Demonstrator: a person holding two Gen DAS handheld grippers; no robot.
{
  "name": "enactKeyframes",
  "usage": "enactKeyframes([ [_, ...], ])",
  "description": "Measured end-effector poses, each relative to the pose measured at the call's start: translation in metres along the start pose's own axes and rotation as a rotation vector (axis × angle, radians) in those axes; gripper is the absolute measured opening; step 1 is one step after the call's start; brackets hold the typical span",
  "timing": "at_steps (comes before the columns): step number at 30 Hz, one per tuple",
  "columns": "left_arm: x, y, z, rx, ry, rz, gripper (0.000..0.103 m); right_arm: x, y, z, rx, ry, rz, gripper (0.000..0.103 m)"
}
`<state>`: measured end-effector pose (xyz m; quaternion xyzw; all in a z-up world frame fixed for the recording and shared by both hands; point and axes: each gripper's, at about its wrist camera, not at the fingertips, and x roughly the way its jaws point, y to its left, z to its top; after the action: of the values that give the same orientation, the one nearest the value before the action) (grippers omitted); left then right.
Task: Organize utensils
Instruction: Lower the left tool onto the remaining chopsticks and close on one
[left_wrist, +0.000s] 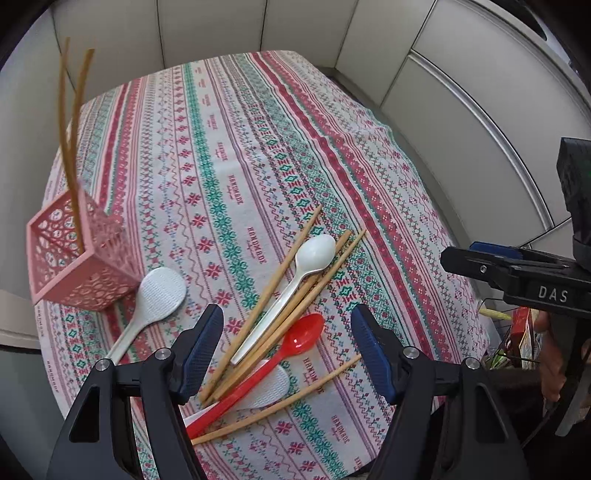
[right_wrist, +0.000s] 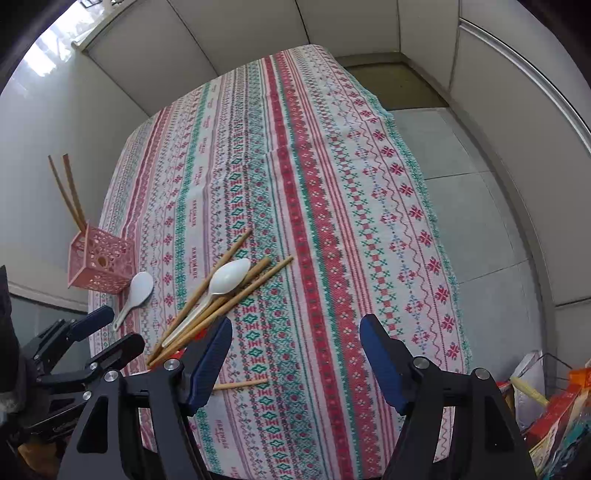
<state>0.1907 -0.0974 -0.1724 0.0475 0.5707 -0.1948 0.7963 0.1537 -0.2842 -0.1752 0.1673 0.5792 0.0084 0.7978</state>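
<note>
with both the left gripper and right gripper spread wide and empty, one chopstick is best pinched from the near pile and stood in the pink basket at far left.

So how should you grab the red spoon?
Grip the red spoon mid-handle, probably from above with the open left gripper, fingers either side. Its handle is thin and lies across the chopsticks, slightly off the tablecloth.
</note>
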Motion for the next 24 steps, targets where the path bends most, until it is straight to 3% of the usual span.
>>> enactKeyframes([
  [3, 0.02, -0.012, 0.015, 0.015, 0.008, 0.006, 0.068, 0.005, -0.016, 0.002, 0.042, 0.022, 0.008, 0.075],
  [5, 0.034, -0.016, 0.025, 0.014, 0.015, -0.001, 0.054, 0.009, -0.025, 0.004, 0.068, 0.034, 0.012, 0.075],
  [11, 0.074, -0.017, 0.052, -0.001, 0.033, 0.02, 0.03, 0.015, -0.04, 0.011, 0.104, 0.05, 0.017, 0.076],
  [17, 0.103, -0.02, 0.066, 0.01, 0.05, 0.042, 0.023, 0.021, -0.048, 0.016, 0.109, 0.071, 0.023, 0.076],
  [24, 0.119, -0.024, 0.073, 0.03, 0.064, 0.102, 0.022, 0.028, -0.057, 0.019, 0.111, 0.088, 0.001, 0.077],
])
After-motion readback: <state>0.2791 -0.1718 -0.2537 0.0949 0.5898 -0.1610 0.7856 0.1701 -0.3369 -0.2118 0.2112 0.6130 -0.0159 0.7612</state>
